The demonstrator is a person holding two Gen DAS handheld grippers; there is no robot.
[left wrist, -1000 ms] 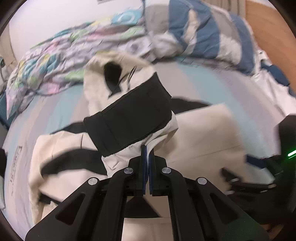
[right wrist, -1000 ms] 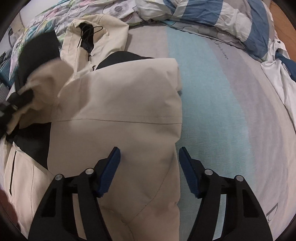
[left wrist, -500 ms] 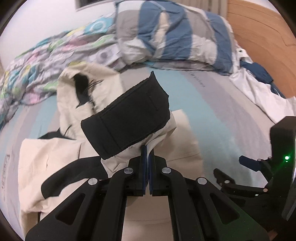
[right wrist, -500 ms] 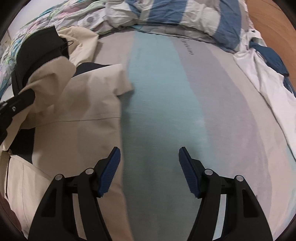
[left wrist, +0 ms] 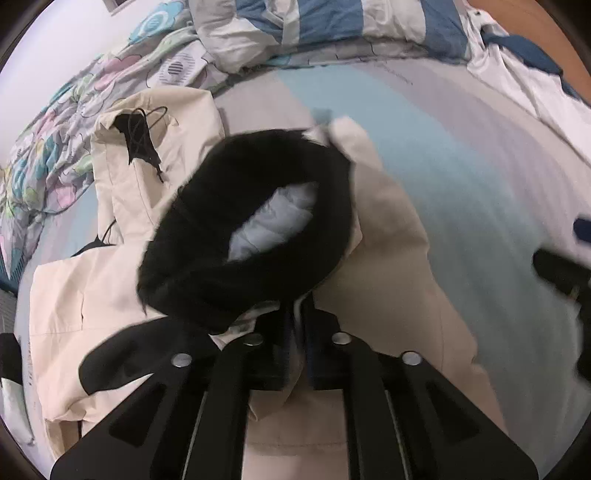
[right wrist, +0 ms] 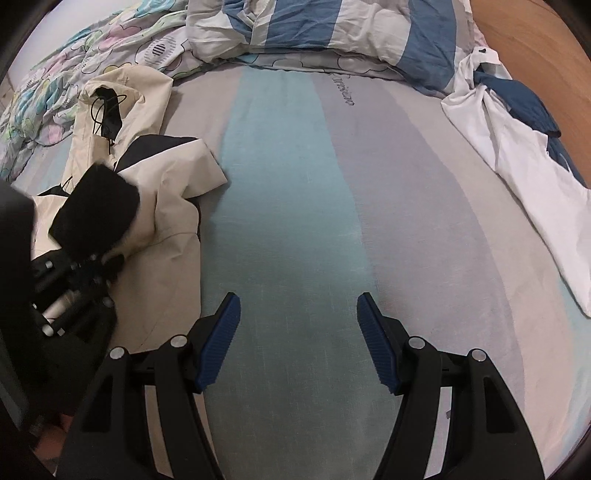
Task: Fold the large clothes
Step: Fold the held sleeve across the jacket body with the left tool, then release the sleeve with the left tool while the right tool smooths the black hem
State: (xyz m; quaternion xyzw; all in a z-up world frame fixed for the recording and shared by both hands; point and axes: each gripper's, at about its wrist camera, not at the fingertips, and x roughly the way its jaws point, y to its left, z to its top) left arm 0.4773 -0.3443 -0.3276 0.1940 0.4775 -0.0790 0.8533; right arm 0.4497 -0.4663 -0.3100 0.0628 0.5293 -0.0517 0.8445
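Note:
A cream jacket with black panels point(left wrist: 110, 280) lies on the left of the bed, hood point(left wrist: 155, 122) toward the pillows. My left gripper point(left wrist: 298, 314) hovers over it, its jaws opening with the sleeve's pale fabric loose between them. The sleeve's black cuff point(left wrist: 207, 258) gapes toward the camera, showing a grey lining. In the right wrist view the jacket point(right wrist: 166, 206), the cuff point(right wrist: 96, 214) and the left gripper point(right wrist: 74, 273) sit at the left edge. My right gripper point(right wrist: 297, 314) stands open over the bare striped sheet, to the right of the jacket, holding nothing.
The bed has a grey and light-blue striped sheet point(right wrist: 295, 184). A blue, white and grey duvet point(right wrist: 332, 29) and a floral quilt point(right wrist: 74, 55) are bunched at the far end. A white and dark-blue garment point(right wrist: 517, 147) lies at the right, beside a wooden board point(right wrist: 535, 44).
The left gripper moved down and across the jacket with the sleeve, then its jaws parted and the cuff flopped open. The right gripper slid right, off the jacket onto bare sheet.

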